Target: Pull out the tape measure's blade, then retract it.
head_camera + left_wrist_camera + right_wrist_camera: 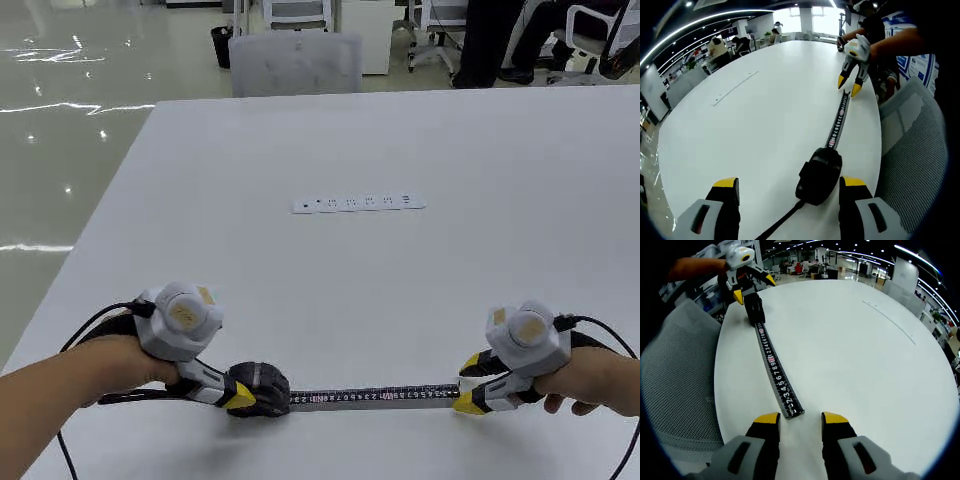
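- We had the blade (772,367) flat on the table (400,130), running straight from the case (819,175) to the right gripper (800,418).
- Its jaws stood slightly apart, the blade's end just ahead, ungripped.
- Meanwhile the left gripper (790,183) gaped wide around the case.

Head view overhead; gripper views low, facing each other along blade (375,396).

left hand (120,365) holds white-and-grey, yellow-tipped left gripper (790,181), jaws wide apart | right hand (590,378) holds matching right gripper (801,417), jaws parted | tips point inward
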Action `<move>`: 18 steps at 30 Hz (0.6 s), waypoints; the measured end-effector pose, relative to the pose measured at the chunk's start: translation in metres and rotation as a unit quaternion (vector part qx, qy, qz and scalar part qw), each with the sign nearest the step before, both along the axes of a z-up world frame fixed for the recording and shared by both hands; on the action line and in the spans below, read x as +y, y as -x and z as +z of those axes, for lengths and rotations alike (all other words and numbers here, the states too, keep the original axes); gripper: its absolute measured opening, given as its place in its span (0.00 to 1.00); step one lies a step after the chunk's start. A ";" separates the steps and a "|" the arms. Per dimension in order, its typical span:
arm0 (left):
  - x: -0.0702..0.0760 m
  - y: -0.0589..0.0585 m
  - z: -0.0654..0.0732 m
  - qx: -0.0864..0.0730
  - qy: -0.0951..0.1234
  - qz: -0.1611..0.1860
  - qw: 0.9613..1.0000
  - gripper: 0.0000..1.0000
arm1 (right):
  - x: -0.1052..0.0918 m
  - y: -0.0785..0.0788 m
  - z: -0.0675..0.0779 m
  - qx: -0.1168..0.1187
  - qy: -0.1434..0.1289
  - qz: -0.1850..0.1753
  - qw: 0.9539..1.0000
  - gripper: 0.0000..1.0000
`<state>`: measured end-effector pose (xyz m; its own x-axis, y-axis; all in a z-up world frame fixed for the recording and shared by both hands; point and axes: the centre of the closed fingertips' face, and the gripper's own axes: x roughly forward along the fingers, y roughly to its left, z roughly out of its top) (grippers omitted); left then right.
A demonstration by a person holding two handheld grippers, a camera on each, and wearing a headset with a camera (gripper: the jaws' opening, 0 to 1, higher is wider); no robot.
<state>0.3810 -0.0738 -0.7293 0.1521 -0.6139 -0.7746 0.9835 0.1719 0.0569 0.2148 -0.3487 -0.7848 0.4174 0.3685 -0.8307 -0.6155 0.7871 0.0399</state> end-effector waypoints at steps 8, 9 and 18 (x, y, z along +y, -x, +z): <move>0.026 -0.005 0.003 0.015 0.046 0.099 0.994 1.00 | -0.009 0.012 0.015 -0.040 -0.006 -0.038 0.998 0.42; 0.028 -0.002 0.004 0.019 0.053 0.100 0.993 1.00 | -0.009 0.013 0.018 -0.045 -0.012 -0.050 0.998 0.45; 0.049 0.012 0.021 0.004 0.138 0.157 0.978 1.00 | -0.015 0.030 0.036 -0.104 -0.030 -0.105 0.989 0.67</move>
<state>0.3685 -0.0253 -0.7088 0.3607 -0.7239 -0.5881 0.8802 0.4727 -0.0420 0.1850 -0.3641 -0.7487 0.6490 0.3009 -0.6987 -0.4382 0.8986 -0.0201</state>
